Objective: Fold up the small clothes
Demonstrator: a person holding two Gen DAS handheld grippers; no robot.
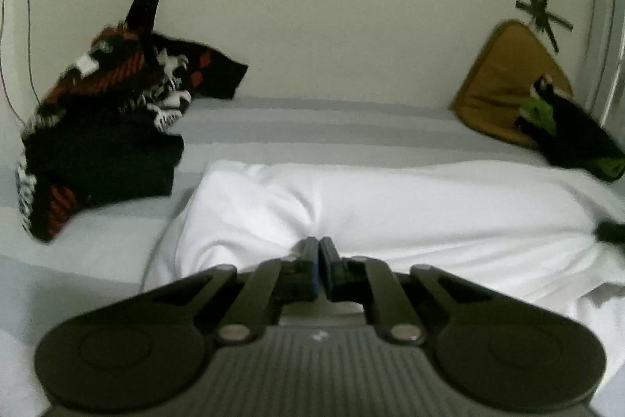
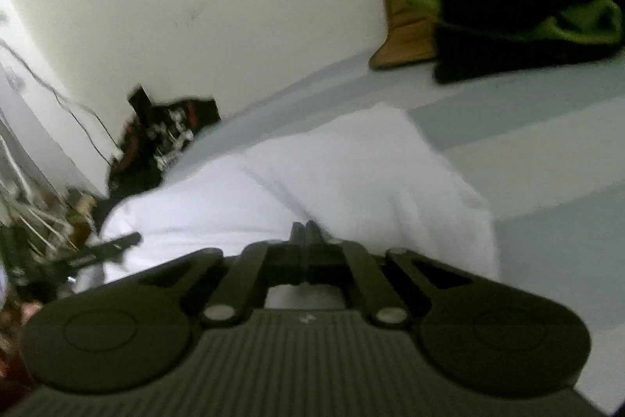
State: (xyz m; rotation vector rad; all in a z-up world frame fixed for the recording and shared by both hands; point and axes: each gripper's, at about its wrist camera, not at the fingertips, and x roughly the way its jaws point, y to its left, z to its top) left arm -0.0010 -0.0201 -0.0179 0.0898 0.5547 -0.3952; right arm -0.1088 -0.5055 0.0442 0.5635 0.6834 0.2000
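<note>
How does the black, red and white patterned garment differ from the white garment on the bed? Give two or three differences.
The patterned garment is dark and busy; the white garment is plain. The patterned garment lies crumpled by the wall, untouched, while the white garment lies nearer, at the tips of the left gripper and right gripper. Both rest on the striped bedsheet.

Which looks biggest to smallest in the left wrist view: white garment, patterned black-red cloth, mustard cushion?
1. white garment, though it lies nearest the camera
2. patterned black-red cloth
3. mustard cushion, partly hidden
</note>
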